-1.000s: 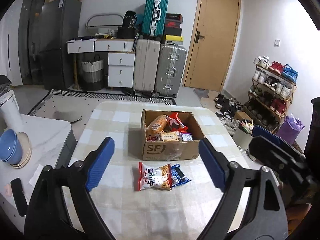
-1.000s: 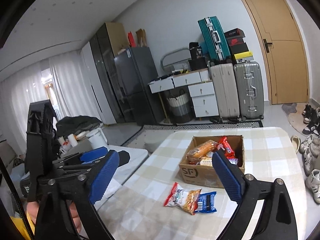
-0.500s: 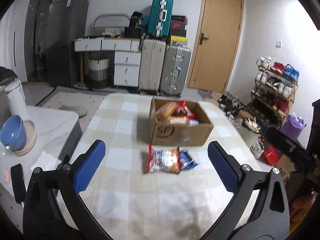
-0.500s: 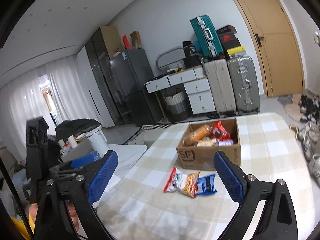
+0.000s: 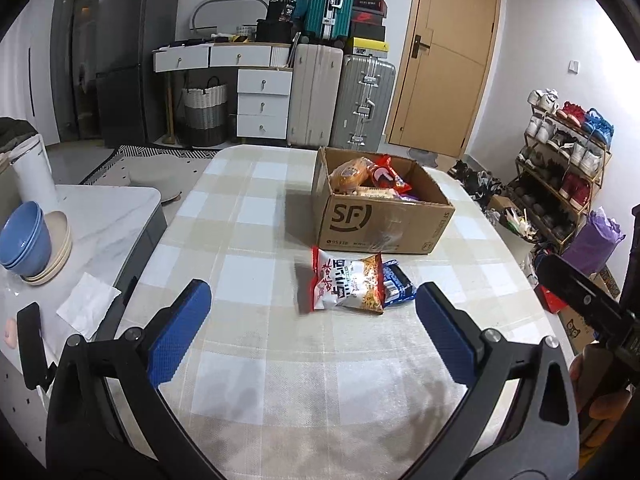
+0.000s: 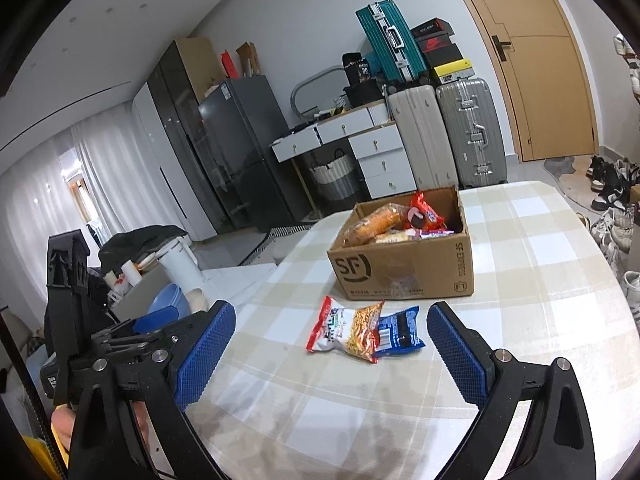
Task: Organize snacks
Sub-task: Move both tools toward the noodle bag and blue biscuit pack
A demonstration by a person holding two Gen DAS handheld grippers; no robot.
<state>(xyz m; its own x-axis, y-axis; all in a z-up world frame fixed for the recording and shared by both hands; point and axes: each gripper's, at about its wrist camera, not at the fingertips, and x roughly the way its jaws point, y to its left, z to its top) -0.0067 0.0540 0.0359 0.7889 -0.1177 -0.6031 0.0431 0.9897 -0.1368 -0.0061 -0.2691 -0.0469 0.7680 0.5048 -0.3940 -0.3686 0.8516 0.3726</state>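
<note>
Both claws lower toward the table (image 5: 280,360) since before.
Left claw (image 5: 312,320) and right claw (image 6: 330,344) released; noodle packet (image 5: 346,284) just ahead, box (image 5: 380,216) beyond.

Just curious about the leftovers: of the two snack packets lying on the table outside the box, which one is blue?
The smaller packet, on the right of the pair. It is dark blue and partly tucked under the bigger red, white and orange noodle packet beside it.

White walls, wooden door (image 5: 448,56), suitcases (image 5: 340,100); curtained window (image 6: 60,184), perhaps.
</note>
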